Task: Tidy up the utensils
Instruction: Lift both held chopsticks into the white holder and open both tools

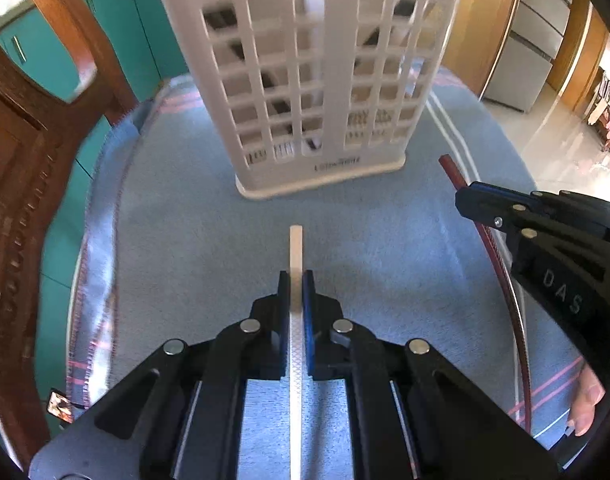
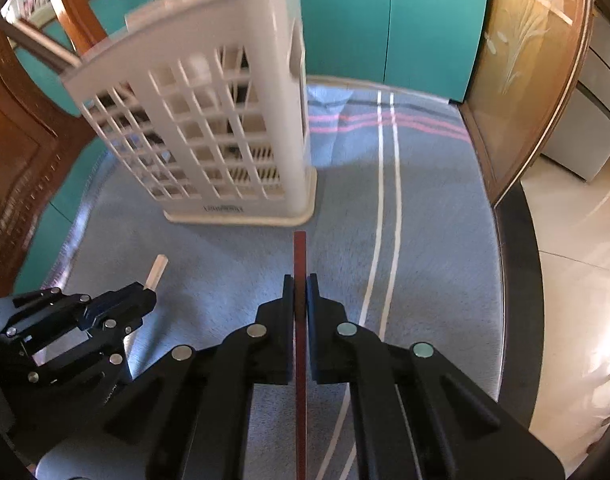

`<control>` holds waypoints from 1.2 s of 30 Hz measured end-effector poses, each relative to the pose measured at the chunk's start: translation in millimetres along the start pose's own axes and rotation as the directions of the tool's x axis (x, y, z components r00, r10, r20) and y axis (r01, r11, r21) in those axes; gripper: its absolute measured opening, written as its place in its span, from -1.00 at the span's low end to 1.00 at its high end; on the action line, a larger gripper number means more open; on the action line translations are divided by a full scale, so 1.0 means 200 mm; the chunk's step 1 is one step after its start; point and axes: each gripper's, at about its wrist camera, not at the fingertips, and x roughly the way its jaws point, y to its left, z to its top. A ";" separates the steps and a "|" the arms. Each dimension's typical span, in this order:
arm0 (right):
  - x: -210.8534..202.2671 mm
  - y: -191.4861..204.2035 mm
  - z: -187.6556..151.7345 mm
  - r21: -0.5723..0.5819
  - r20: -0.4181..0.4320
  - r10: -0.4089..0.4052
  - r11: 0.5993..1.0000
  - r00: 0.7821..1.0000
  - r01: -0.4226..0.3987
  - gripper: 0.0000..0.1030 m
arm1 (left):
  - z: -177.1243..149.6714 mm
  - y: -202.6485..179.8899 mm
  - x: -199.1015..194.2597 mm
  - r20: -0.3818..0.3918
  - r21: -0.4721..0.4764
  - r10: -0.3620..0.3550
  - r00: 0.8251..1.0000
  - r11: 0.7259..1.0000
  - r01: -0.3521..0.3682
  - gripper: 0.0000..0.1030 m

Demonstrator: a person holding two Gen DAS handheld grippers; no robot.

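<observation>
Left wrist: left tool (image 1: 296,280) pinches cream stick (image 1: 296,252) | right wrist: right tool (image 2: 300,284) pinches red stick (image 2: 300,252)

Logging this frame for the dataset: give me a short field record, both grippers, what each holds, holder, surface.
left gripper: shut on cream chopstick, tip pointing toward the holder
right gripper: shut on dark red chopstick, tip near the holder's base
utensil holder: white lattice plastic, upright, dark utensils already inside, blurred
surface: blue cloth with white and pink stripes
chopsticks in holder yet: no, both short of it
</observation>
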 end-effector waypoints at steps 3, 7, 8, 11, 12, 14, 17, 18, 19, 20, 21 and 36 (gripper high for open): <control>-0.10 0.00 0.02 0.007 0.044 0.025 1.000 0.999 -0.026 -0.87 | 0.02 -0.01 -0.12 0.079 0.019 0.021 0.997 1.000 -0.023 -0.86; -0.33 -0.02 0.05 0.002 0.139 0.090 0.996 0.986 -0.091 -0.87 | 0.06 0.00 -0.32 0.181 0.029 -0.002 0.983 1.000 -0.003 -0.86; -0.38 -0.03 0.05 0.000 0.162 0.104 0.994 0.981 -0.106 -0.87 | 0.06 0.01 -0.37 0.205 0.029 -0.009 0.979 1.000 0.003 -0.86; -0.61 -0.07 0.07 -0.004 0.252 0.155 0.987 0.955 -0.159 -0.87 | 0.08 0.02 -0.54 0.286 0.031 -0.019 0.958 0.999 0.011 -0.86; -0.66 -0.08 0.08 -0.003 0.273 0.161 0.986 0.948 -0.167 -0.87 | 0.08 0.04 -0.63 0.321 0.030 -0.019 0.947 0.999 0.009 -0.86; -0.79 -0.10 0.07 0.003 0.332 0.181 0.981 0.926 -0.193 -0.87 | 0.08 0.06 -0.78 0.384 0.029 -0.040 0.922 0.999 0.031 -0.86; -0.94 -0.12 0.11 0.013 0.397 0.193 0.976 0.898 -0.215 -0.87 | 0.12 0.09 -0.96 0.464 0.020 -0.060 0.884 0.998 0.057 -0.86; -1.00 -0.12 0.13 0.017 0.425 0.189 0.976 0.885 -0.216 -0.87 | 0.15 0.10 -1.01 0.484 0.018 -0.061 0.873 0.998 0.059 -0.86; -1.05 -0.12 0.15 0.015 0.446 0.186 0.976 0.875 -0.216 -0.87 | 0.19 0.13 -1.07 0.513 0.010 -0.061 0.856 0.998 0.065 -0.86; -1.09 -0.12 0.18 0.011 0.466 0.184 0.977 0.865 -0.214 -0.87 | 0.23 0.16 -1.11 0.534 -0.005 -0.060 0.844 0.997 0.074 -0.87; -1.13 -0.11 0.22 0.005 0.489 0.184 0.977 0.853 -0.214 -0.87 | 0.27 0.19 -1.14 0.547 -0.025 -0.060 0.835 0.996 0.088 -0.86; -1.17 -0.05 0.53 0.081 0.664 0.126 0.968 0.737 -0.239 -0.87 | 0.57 0.51 -1.21 0.707 -0.268 -0.038 0.706 0.910 0.316 -0.87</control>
